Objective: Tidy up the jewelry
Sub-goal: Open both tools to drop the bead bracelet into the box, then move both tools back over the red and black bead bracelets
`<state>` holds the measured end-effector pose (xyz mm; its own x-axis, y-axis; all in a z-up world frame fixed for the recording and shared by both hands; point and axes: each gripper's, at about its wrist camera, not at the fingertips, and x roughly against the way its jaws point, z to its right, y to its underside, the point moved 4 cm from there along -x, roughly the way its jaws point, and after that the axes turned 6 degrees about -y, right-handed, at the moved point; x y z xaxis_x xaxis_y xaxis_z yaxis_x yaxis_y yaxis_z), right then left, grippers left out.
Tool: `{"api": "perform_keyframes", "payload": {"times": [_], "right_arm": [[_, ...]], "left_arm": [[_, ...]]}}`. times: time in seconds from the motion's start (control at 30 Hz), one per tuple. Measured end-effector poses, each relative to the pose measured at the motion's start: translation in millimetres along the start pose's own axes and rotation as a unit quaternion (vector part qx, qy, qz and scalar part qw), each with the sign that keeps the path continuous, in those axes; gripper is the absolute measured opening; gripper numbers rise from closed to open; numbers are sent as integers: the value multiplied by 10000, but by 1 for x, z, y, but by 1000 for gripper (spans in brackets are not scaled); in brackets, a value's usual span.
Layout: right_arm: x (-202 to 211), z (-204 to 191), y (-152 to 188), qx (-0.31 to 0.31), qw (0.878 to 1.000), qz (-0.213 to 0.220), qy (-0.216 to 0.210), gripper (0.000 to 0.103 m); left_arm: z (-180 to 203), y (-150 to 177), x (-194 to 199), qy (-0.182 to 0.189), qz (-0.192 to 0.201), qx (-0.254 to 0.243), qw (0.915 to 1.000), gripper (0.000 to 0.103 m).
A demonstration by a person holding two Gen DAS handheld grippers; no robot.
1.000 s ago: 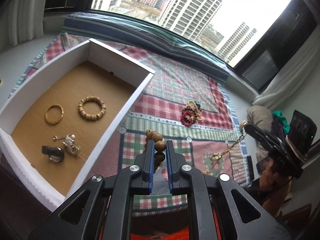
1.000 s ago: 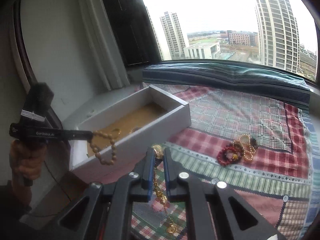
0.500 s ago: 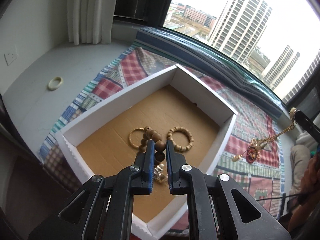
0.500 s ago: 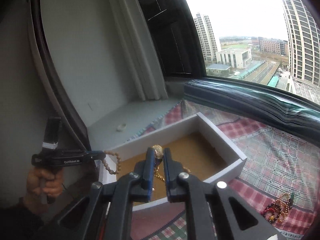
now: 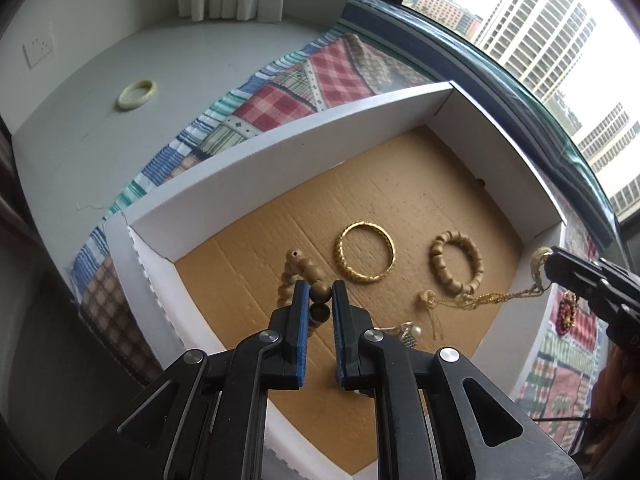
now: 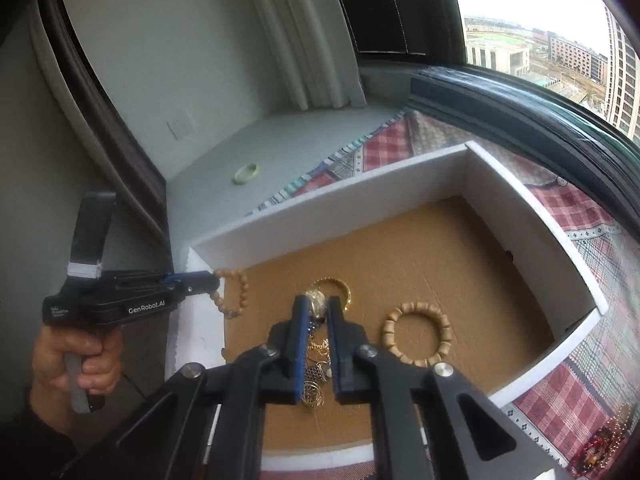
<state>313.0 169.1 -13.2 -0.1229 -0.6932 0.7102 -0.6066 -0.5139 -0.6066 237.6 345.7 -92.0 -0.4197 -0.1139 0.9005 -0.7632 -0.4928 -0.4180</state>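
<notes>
A white box (image 5: 280, 152) with a cardboard floor holds a gold bangle (image 5: 365, 257), a wooden bead bracelet (image 5: 456, 262) and silver pieces (image 5: 408, 330). My left gripper (image 5: 320, 292) is shut on a round-bead wooden bracelet (image 5: 298, 270) and holds it over the box's near left part; it also shows in the right wrist view (image 6: 232, 292). My right gripper (image 6: 316, 306) is shut on a gold chain necklace (image 6: 316, 364), which hangs into the box and trails onto its floor (image 5: 472, 300).
The box (image 6: 332, 208) sits on a patchwork cloth (image 5: 280, 100) on a window ledge. A pale jade bangle (image 5: 137, 94) lies on the bare ledge to the left. Red and gold beaded pieces (image 6: 600, 440) lie on the cloth right of the box.
Both grippers have moved left from over the cloth to above the box, carrying their pieces. The gold chain now reaches down onto the box floor.
</notes>
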Motion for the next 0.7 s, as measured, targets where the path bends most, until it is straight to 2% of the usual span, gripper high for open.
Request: {"api": "perform_keyframes", "payload": {"times": [0.17, 0.2, 0.23, 0.27, 0.3, 0.4, 0.47, 0.53, 0.7], "right_arm": [[-57, 15, 13, -269, 9984, -485, 88, 12], [-63, 18, 15, -352, 9978, -556, 127, 12], [-65, 19, 17, -423, 9971, -604, 179, 18], [-66, 21, 18, -479, 9968, -613, 207, 34], [-64, 21, 18, -516, 9968, -578, 205, 38], [-47, 20, 21, -488, 9974, -463, 247, 41], [-33, 15, 24, -325, 9977, -310, 515, 52], [-9, 9, 32, -143, 9967, -62, 800, 58], [53, -3, 63, 109, 9871, 607, 1478, 60]], "left_arm": [[-6, 9, -18, -178, -188, 37, 9997, 13], [-8, 10, -17, -201, -169, 60, 9996, 25], [-9, 11, -16, -222, -137, 80, 9996, 32], [-10, 12, -13, -255, -73, 101, 9996, 46], [-10, 13, -8, -298, 11, 101, 9995, 57], [-4, 17, 10, -465, 303, -30, 9985, 70], [6, 22, 25, -453, 527, -156, 9975, 73], [20, 30, 40, -441, 757, -332, 9956, 76], [71, 58, 72, -276, 1185, -859, 9888, 81]]}}
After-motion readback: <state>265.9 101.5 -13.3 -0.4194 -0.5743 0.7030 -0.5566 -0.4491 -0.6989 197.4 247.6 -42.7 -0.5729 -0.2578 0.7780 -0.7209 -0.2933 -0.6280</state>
